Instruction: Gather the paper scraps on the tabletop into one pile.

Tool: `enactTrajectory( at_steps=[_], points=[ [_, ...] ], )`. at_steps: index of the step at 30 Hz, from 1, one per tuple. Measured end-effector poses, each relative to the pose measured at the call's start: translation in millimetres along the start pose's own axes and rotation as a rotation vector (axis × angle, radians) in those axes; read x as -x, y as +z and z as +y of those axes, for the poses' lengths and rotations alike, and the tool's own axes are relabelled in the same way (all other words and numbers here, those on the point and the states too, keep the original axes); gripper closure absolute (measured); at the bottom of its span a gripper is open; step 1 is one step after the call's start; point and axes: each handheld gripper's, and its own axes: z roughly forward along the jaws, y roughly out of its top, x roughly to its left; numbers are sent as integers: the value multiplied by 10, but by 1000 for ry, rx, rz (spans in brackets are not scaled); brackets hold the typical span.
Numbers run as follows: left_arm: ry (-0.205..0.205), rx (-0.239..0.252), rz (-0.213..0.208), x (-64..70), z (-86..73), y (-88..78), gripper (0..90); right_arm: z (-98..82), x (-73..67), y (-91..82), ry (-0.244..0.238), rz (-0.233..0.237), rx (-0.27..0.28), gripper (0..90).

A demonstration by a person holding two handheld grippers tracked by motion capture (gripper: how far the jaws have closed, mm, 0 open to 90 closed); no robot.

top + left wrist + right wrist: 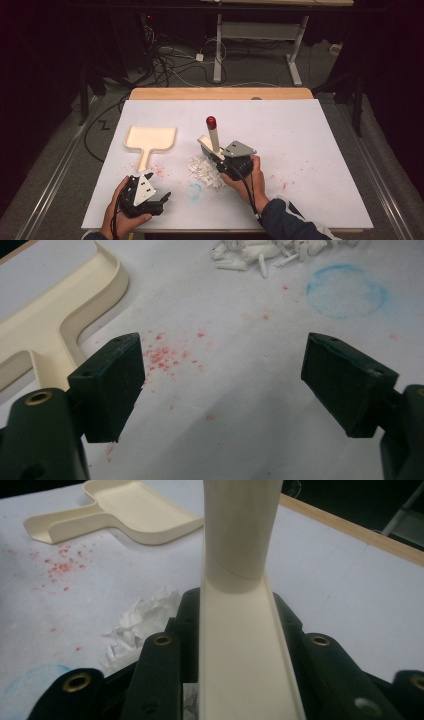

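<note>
My right gripper [214,154] is shut on a cream brush [214,139] with a red tip, which stands tilted just right of the pile of white paper scraps [204,170]. In the right gripper view its jaws [235,615] clamp the brush's cream body [240,645], with the scraps [140,620] low on the left. A cream dustpan [150,138] lies flat at the left, handle toward me. My left gripper [152,187] rests near the front left edge, open with nothing in it [222,375]. Ahead of it are the dustpan handle [60,315] and the scraps [265,252].
The white sheet [300,130] covers a wooden table. A blue ring mark [194,190] and red specks [165,355] stain the sheet near the front. Cables and a desk frame [255,45] stand on the floor beyond the far edge.
</note>
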Motion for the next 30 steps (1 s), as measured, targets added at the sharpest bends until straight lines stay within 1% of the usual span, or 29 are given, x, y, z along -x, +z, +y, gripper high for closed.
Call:
enactTrajectory(
  at_steps=[2,3,5,7,8,10,12,14,15,18,20,21,22,24,25,26,28,30],
  points=[
    [-2,-3,-2,0,-4,-1,170,11,58,-45,3,1,12,675],
    [-3,-4,0,-1,-4,0,170,20,105,-93,9,10,24,675],
    [1,-8,0,-1,-4,3,170,34,171,-170,6,10,38,675],
    [4,-8,0,4,-1,-1,170,47,254,-287,5,31,45,675],
    [5,-8,2,7,1,-4,170,50,281,-333,-4,33,45,675],
    [5,-9,3,8,0,-6,170,28,357,-487,-18,61,47,675],
    [5,-13,4,7,-1,-2,170,-19,414,-611,-27,77,34,675],
    [9,-16,4,11,2,1,170,-88,474,-741,-36,91,11,676],
    [9,-16,5,18,5,3,170,-133,511,-813,-39,105,-12,675],
    [10,-16,3,28,11,5,170,-232,567,-956,-25,131,-47,676],
    [14,-20,4,32,16,7,170,-314,565,-1034,-14,141,-75,676],
    [16,-21,3,32,17,8,170,-341,550,-1057,-23,155,-95,676],
    [19,-21,1,35,18,11,170,-357,528,-1071,-25,162,-108,676],
    [20,-20,-2,36,20,14,170,-391,474,-1090,-46,175,-130,676],
    [20,-19,-3,36,20,14,170,-402,436,-1083,-46,198,-144,676],
    [21,-19,-5,36,20,15,170,-406,400,-1066,-43,210,-144,676],
    [23,-20,-7,35,20,20,170,-396,324,-1003,-65,239,-148,676],
    [26,-23,-11,28,19,21,170,-371,231,-919,-84,243,-144,676]
  ],
)
